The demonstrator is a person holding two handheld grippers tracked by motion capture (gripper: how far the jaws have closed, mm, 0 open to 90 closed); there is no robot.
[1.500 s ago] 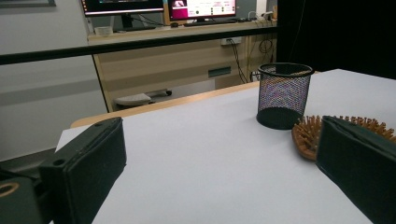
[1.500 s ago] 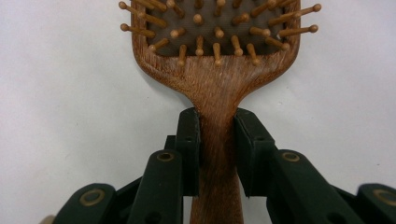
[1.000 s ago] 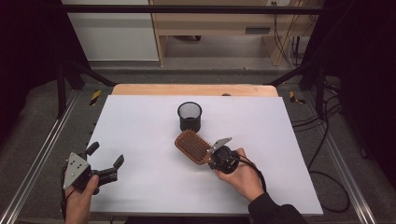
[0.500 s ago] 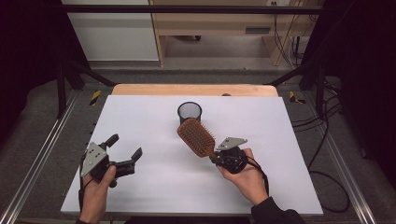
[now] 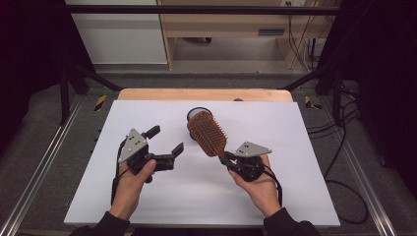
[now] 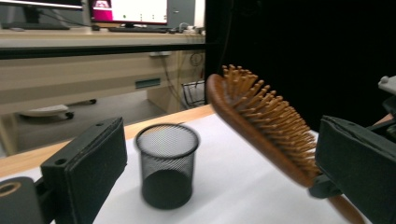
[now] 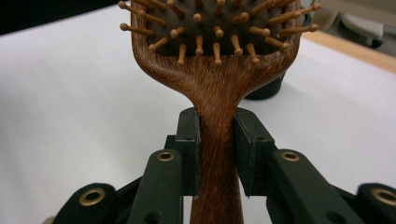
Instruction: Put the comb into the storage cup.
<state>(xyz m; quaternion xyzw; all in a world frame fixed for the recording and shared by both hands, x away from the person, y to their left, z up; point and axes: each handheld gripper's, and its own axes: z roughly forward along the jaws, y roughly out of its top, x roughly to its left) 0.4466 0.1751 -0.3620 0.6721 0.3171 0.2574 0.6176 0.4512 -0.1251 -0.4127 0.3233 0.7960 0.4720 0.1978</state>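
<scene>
On the left side of the white table (image 5: pixel 88 196), the person's left hand (image 5: pixel 132 179) holds the left gripper (image 5: pixel 164 140). Its two black fingers (image 6: pixel 88 163) are spread wide apart and hold nothing. The gripper hangs just above the table and points toward the middle.

Past those fingers, in the left gripper view, a small black mesh cup (image 6: pixel 166 170) stands upright on the table. It looks empty. From the high view the cup (image 5: pixel 195 113) sits near the far middle of the table, and most of it hides behind the brush.

The wooden hairbrush (image 5: pixel 208 132) is up in the air, tilted, with its head over the cup. Its little wooden pins face up and toward the person. Its handle (image 7: pixel 217 154) goes down to the right.

On the right, the right hand (image 5: pixel 258 184) holds the right gripper (image 5: pixel 227 160). Its fingers (image 7: pixel 189 140) are pinching the brush handle from both sides, just below the brush head.
</scene>
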